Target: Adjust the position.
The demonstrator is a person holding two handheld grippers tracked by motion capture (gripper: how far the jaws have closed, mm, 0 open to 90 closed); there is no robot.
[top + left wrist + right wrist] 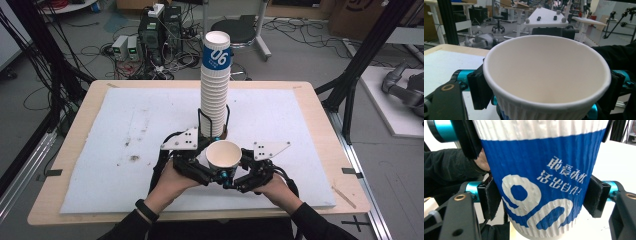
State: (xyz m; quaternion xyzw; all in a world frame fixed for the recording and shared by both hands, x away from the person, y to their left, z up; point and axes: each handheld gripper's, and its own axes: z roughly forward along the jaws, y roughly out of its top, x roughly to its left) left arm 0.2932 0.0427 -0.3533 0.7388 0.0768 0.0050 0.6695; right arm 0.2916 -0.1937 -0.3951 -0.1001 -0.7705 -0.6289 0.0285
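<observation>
Nearest us, both hands meet at the table's near edge around one paper cup (223, 154); the left gripper (210, 167) and right gripper (239, 170) each have their jaws closed on it, and in the high view the cup's open mouth hides its base and where the pads touch. In the left gripper view we look into the cup's white inside, its bottom cut off by the frame, black pads (480, 86) pressing either side below the rim. In the right gripper view the pads (596, 197) clamp the ribbed blue-and-white wall lower down; a large "06" and two lines of white Chinese characters appear upside down, too small for us to read surely. The cup sits over a white foam mat (125, 135) speckled with dark marks, laid on a pale wooden table (75, 130); just behind stands a tall stack of cups (215, 85), its top one marked "06". Beyond lie a grey floor, tangled cables (100, 50), electronics boxes (160, 30) and a black stool (240, 30).
</observation>
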